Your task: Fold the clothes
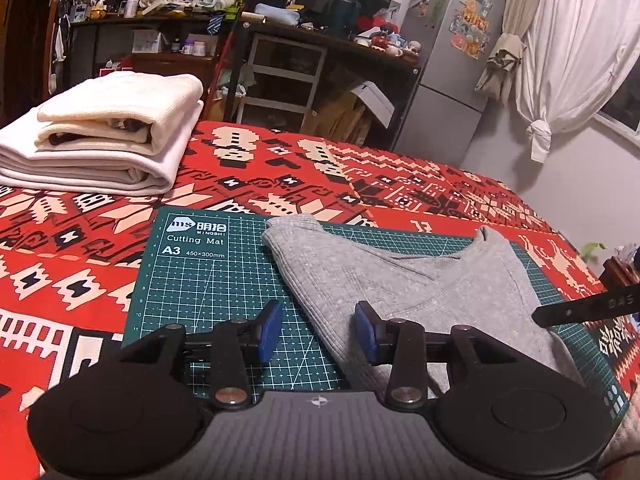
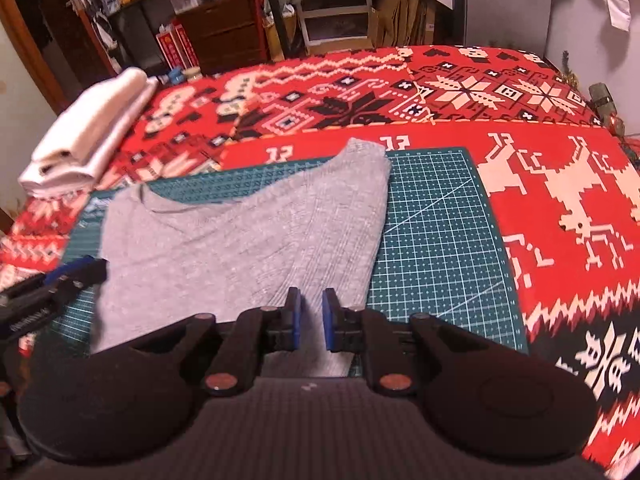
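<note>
Grey garment [image 1: 420, 292] lies on the green cutting mat [image 1: 200, 280] at centre frame, its lower edge just ahead of both the left gripper [image 1: 318, 330] and right gripper [image 2: 311, 318], each parted and empty.

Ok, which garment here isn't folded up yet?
The grey top, spread on the green mat between both open grippers. The white pieces already sit folded in a stack, off the mat.

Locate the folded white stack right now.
The folded white stack lies on the red patterned blanket, far left in both wrist views, beyond the green cutting mat and apart from the grey garment.
</note>
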Motion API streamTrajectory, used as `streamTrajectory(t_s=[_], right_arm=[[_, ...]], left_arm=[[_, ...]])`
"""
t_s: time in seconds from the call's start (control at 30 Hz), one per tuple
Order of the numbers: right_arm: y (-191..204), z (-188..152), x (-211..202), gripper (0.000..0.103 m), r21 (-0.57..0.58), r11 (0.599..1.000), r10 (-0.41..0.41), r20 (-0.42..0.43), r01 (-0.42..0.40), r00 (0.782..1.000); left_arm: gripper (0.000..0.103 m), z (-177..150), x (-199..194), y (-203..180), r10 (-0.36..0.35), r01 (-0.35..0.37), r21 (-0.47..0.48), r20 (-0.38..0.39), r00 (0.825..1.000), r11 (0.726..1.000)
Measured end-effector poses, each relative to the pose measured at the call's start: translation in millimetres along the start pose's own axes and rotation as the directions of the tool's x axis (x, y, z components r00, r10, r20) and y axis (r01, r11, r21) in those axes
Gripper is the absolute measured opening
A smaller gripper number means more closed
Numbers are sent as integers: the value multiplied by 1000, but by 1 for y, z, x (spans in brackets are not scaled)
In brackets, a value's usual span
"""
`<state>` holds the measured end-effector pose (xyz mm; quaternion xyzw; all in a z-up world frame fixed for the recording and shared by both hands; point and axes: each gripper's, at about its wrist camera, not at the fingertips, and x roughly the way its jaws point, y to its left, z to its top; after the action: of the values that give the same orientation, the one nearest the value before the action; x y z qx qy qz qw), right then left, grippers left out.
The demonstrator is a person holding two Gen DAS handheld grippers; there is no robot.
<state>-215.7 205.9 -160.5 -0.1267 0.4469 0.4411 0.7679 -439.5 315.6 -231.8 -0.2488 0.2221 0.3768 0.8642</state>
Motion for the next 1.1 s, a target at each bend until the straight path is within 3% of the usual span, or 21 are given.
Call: streamTrajectory(t_s=[0.47,0.57,0.63,0.93,1.1], right_arm=[[11,-42,-17,13,-62,997,43,-84,-48,996],[20,-46,-27,14,-100,994,25,-77,-33,997],[25,-47,-34,14,-117,991,60,-53,-66,997],[36,-62,-34,11,-154,985,59,-101,-74,993],[16,-45,-45,11,-115,993,28,-34,-32,999]], left_arm=[[40,0,-1,4,-26,26,-42,-5,1000,999],[40,0,-2,4,-28,27,-45,-4,1000,999],[40,-1,-2,4,-29,29,-42,-4,1000,999],[40,-3,-3,2,-29,28,-26,-6,1000,999],[41,-2,-2,0,-32,32,-23,-7,999,999]])
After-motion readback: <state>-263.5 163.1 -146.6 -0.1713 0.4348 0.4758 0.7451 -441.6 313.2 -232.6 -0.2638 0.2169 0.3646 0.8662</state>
